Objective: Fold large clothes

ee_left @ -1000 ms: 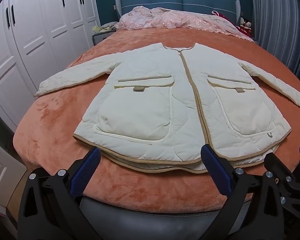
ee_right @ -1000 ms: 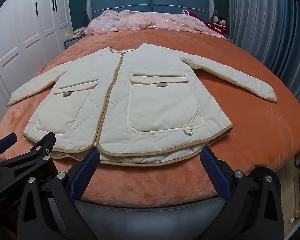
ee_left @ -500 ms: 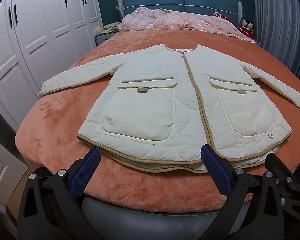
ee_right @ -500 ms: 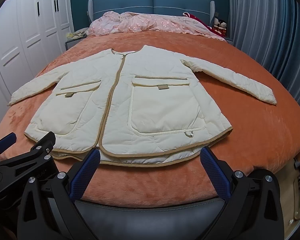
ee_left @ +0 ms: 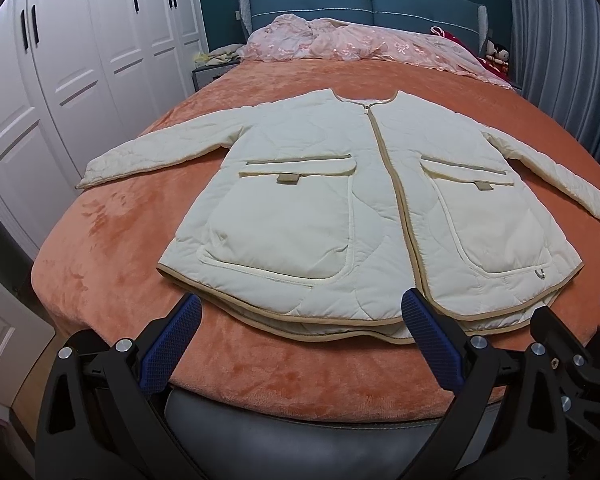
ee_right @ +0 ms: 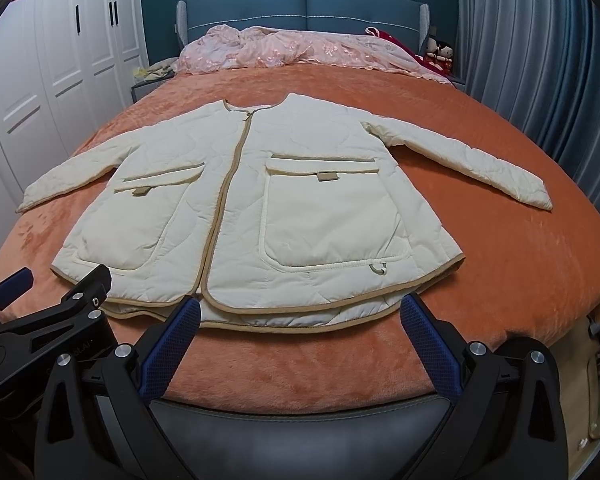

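1. A cream quilted jacket [ee_left: 340,200] with tan trim lies flat and face up on a bed covered by an orange plush blanket [ee_left: 111,264]. Its front is closed, its collar points toward the headboard, and its hem lies near the foot of the bed.
2. Both sleeves are spread out to the sides and rest on the blanket. Two large patch pockets sit on the front, one on each side of the centre closure.
3. The left gripper [ee_left: 308,330] hovers at the foot of the bed just short of the hem. Its blue-padded fingers [ee_left: 171,344] are spread wide apart and hold nothing.
4. The right gripper [ee_right: 300,330] hovers beside it, also just short of the hem. Its fingers [ee_right: 428,348] are likewise spread wide and empty.
5. In the right wrist view, the left gripper appears at the lower left, close to the jacket's hem corner.
6. A crumpled pink lace cover [ee_right: 300,50] is piled at the head of the bed against a blue padded headboard [ee_right: 300,4].
7. White wardrobe doors [ee_left: 59,64] stand along the left side, and grey-blue curtains [ee_right: 540,60] hang on the right.
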Demonstrator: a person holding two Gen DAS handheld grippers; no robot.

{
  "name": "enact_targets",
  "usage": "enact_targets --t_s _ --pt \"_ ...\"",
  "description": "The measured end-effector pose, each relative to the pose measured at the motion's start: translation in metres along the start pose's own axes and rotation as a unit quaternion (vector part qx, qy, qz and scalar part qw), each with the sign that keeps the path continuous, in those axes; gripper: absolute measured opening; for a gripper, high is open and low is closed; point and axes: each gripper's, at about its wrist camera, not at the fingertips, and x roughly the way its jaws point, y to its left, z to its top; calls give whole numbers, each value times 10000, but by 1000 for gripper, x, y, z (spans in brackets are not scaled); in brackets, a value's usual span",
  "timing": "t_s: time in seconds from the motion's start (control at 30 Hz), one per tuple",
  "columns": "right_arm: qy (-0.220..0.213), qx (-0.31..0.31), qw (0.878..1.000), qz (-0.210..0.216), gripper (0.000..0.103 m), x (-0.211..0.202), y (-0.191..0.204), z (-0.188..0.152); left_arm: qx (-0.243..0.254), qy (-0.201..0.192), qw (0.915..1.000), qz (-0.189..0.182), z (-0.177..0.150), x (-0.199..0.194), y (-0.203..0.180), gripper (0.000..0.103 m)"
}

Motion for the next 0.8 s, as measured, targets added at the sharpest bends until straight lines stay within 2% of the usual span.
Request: enact_targets --t_s 0.8 --pt "-11 9 10000 7 98 -1 1 -1 20 -10 10000 0 -1 1 1 98"
